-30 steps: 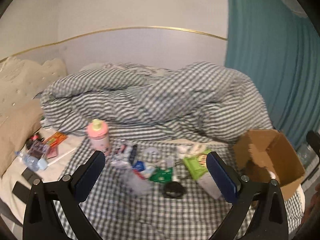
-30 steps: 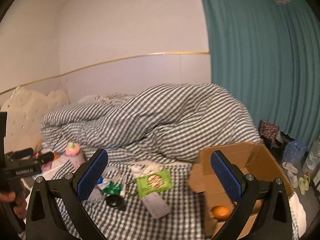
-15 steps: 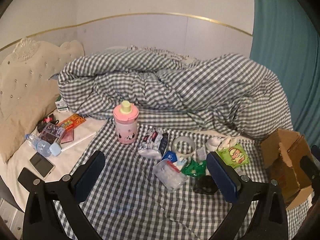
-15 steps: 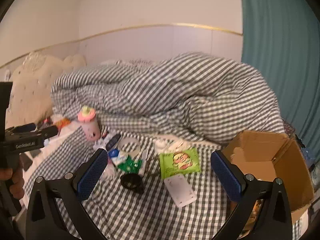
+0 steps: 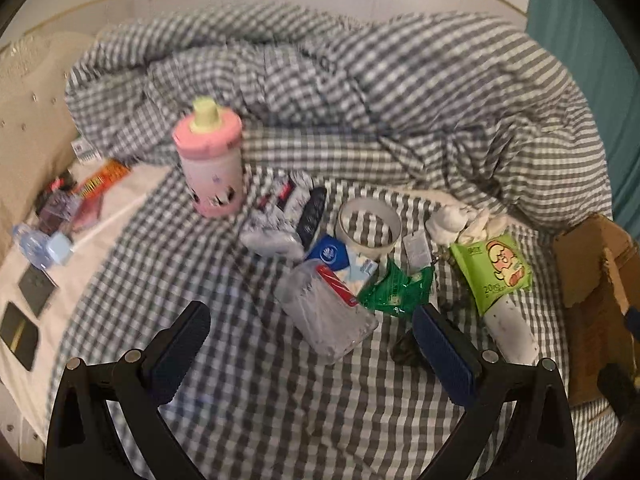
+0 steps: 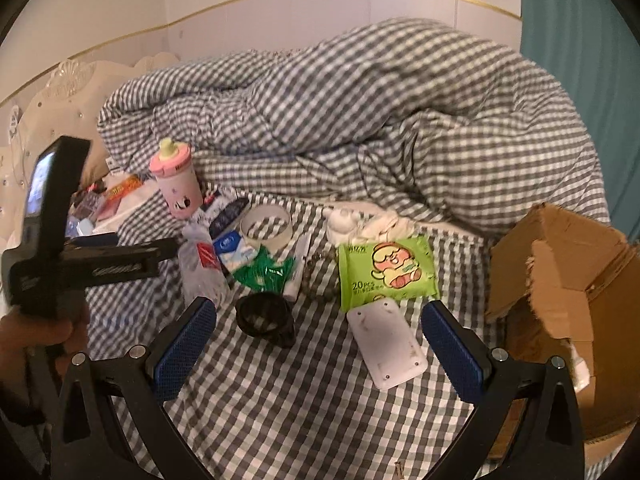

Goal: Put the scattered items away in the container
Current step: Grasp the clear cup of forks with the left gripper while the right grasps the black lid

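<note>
Scattered items lie on a checked bedsheet: a pink cup (image 5: 210,168), a clear plastic bottle (image 5: 326,314), a tape roll (image 5: 369,227), a green wrapper (image 5: 396,290), a green wipes pack (image 6: 386,272), a white flat plate (image 6: 386,346) and a black ring (image 6: 264,316). An open cardboard box (image 6: 568,304) stands at the right. My left gripper (image 5: 312,354) is open and empty just short of the clear bottle. My right gripper (image 6: 320,346) is open and empty, with the black ring and the white plate just ahead of its fingers.
A bunched checked duvet (image 6: 360,120) fills the back of the bed. Phones, a small water bottle (image 5: 42,246) and snack packs (image 5: 100,180) lie at the left by a cream headboard (image 6: 48,92). A teal curtain (image 6: 580,40) hangs at the right.
Both grippers have moved forward and down towards the items, which now look larger and closer. Both stay open and empty.
</note>
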Demonstrator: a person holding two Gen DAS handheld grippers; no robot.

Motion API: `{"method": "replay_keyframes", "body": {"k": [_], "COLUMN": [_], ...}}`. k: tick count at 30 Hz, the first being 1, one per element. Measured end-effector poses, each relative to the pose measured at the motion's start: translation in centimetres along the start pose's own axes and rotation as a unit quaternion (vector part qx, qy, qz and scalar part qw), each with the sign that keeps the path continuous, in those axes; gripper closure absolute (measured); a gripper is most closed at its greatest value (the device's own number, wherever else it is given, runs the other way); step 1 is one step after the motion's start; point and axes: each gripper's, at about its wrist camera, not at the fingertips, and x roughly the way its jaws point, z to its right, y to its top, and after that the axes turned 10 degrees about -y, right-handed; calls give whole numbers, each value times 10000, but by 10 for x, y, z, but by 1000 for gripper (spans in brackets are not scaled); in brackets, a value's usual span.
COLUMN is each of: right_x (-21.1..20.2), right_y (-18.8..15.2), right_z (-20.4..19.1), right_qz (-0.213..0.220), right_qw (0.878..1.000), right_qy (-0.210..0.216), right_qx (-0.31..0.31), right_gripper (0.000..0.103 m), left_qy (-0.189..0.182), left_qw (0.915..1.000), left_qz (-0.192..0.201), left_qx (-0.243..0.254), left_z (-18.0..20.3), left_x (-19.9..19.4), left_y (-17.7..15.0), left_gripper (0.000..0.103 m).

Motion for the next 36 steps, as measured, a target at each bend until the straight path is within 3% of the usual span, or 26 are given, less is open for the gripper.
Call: {"method": "replay_keyframes", "body": {"k": [9, 19, 22, 27, 36], "right_x": [43, 71, 75, 81, 88], "right_y": [-7, -17, -20, -23, -24], "right_z": [2, -3, -4, -9, -22], "right_qz": [-356, -630, -671, -740, -800], "right_qw": [9993, 9977, 9974, 9968, 9959], "right_qy": [124, 218, 222, 254, 365], "right_qx": [-79, -122, -122, -154, -201], "right_gripper": [0, 0, 0, 0, 0], "left_qy": [120, 149, 122, -126, -185], "left_qw": [9982, 9950, 9944, 9934, 9960], "left_qz": [-518, -820, -901, -883, -699], "left_qx": [-294, -548, -540, -715, -519], "left_z": [-5, -15, -16, -19, -24], "left_x": [69, 110, 119, 119, 99], "left_y": [0, -8, -10, -13, -12], "left_gripper": [0, 1, 10, 18, 29]}}
